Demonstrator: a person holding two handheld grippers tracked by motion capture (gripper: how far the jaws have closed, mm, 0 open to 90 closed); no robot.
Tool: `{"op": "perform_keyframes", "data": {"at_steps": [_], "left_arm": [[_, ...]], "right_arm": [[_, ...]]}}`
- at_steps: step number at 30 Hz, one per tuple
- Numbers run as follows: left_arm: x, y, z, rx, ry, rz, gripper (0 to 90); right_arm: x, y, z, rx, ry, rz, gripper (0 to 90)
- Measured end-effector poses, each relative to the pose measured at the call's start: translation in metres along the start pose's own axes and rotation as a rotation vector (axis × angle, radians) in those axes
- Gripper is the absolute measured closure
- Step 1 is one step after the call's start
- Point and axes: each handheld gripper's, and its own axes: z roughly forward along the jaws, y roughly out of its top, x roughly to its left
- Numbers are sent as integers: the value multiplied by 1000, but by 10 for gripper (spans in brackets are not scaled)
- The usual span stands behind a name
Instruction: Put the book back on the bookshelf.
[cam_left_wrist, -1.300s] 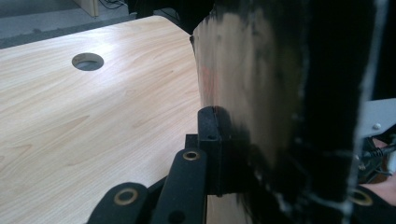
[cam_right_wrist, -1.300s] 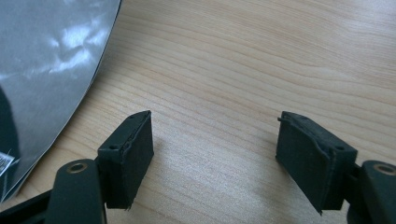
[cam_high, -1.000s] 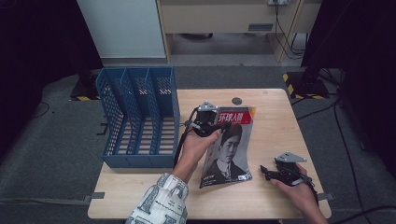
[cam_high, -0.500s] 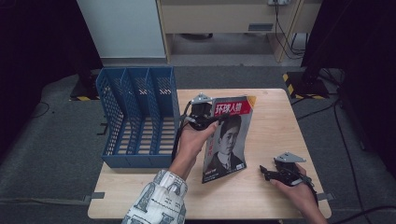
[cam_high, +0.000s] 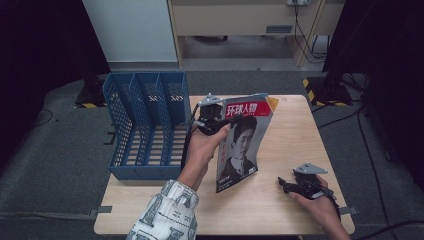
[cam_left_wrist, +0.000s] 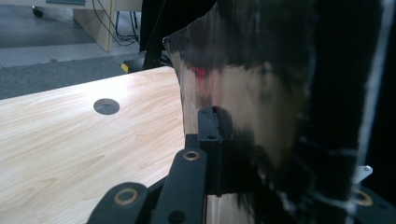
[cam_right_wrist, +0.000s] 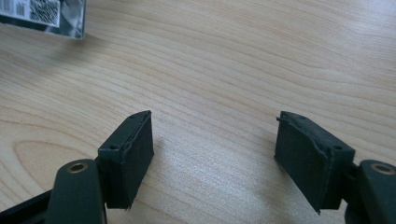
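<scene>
High view: the left gripper (cam_high: 212, 119) pinches the top left edge of a magazine (cam_high: 242, 142) with a man's picture on its cover. The magazine is tipped up, and its bottom edge looks to rest on the wooden table (cam_high: 295, 125), just right of the blue file rack (cam_high: 145, 125). The right gripper (cam_high: 290, 186) rests low on the table near the front right corner, its jaws spread apart with nothing between them.
</scene>
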Motion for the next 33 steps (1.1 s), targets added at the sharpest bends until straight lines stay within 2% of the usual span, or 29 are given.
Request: {"op": "perform_keyframes", "data": {"at_steps": [5,10,17,26,33], "left_arm": [[2,4,-5,-23,4,-15,866],[4,7,-8,-25,13,-21,866],[8,9,-22,-46,35,-31,866],[13,15,-38,-56,53,-29,866],[13,16,-48,-52,50,-24,866]], "right_arm": [[0,0,0,0,2,-2,280],[0,0,0,-1,3,-5,280],[0,0,0,-1,3,-4,281],[0,0,0,-1,3,-4,281],[0,0,0,-1,3,-4,281]]}}
